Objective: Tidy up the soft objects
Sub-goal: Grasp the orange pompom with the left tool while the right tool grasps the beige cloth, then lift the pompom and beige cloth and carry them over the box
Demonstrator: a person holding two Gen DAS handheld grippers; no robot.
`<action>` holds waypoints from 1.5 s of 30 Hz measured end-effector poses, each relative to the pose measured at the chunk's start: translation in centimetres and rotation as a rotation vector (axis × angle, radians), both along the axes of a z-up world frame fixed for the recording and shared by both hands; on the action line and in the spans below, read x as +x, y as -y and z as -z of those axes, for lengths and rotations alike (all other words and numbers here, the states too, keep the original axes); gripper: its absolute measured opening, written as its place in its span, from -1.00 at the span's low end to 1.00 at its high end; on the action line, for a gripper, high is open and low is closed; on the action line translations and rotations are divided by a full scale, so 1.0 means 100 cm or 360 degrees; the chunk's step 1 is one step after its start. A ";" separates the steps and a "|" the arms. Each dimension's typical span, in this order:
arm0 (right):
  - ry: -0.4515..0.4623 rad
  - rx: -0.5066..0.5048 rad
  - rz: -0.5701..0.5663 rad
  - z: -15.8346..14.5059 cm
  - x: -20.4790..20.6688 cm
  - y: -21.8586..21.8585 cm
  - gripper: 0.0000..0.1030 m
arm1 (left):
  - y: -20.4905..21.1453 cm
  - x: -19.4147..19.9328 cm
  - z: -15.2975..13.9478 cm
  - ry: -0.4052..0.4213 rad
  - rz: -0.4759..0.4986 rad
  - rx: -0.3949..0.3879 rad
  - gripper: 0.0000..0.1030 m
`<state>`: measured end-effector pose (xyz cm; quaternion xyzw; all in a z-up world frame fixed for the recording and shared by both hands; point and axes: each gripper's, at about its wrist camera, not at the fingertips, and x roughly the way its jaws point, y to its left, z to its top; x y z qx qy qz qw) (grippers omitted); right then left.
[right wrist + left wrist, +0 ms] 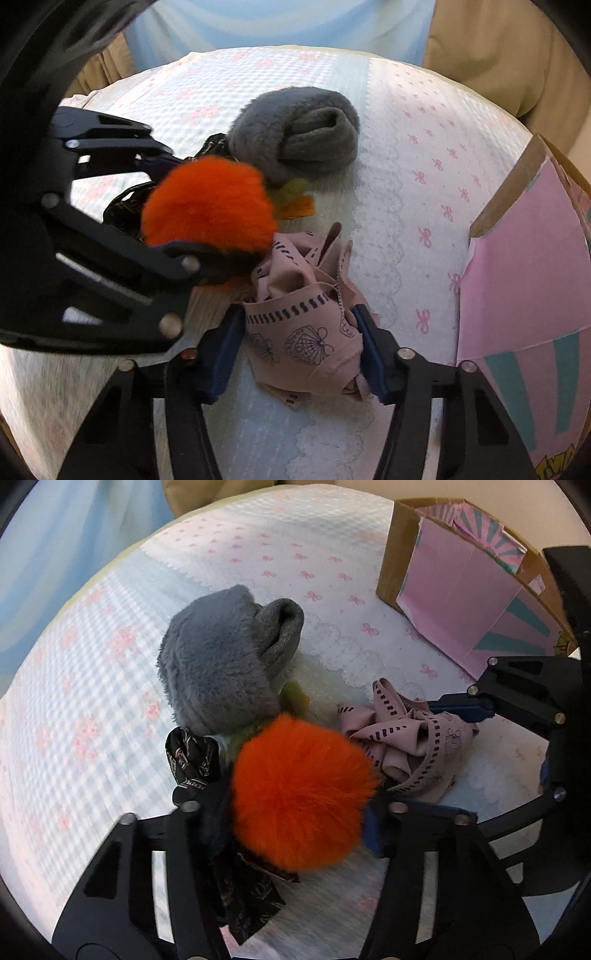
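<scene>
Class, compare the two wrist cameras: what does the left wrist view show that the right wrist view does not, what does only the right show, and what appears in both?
Left only: the black patterned cloth's long trailing end.

Right only: fan-shaped drawings on the crumpled pink printed cloth, which sits between the right gripper's jaws.

Both: fluffy orange pompom, grey plush item, pink-lined cardboard box, bow-print bedcover.

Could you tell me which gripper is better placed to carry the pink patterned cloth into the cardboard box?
The right gripper: its fingers already flank the pink cloth, and the box stands on its side. The left gripper is occupied with the orange pompom.
</scene>
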<state>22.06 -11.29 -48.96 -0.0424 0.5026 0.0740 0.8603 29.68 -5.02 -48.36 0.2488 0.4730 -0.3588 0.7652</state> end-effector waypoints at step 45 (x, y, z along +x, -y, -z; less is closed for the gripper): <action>0.0363 0.0164 0.0154 -0.247 -0.089 0.044 -0.48 | -0.025 -0.089 -0.226 0.0257 -0.0492 -0.0329 -0.31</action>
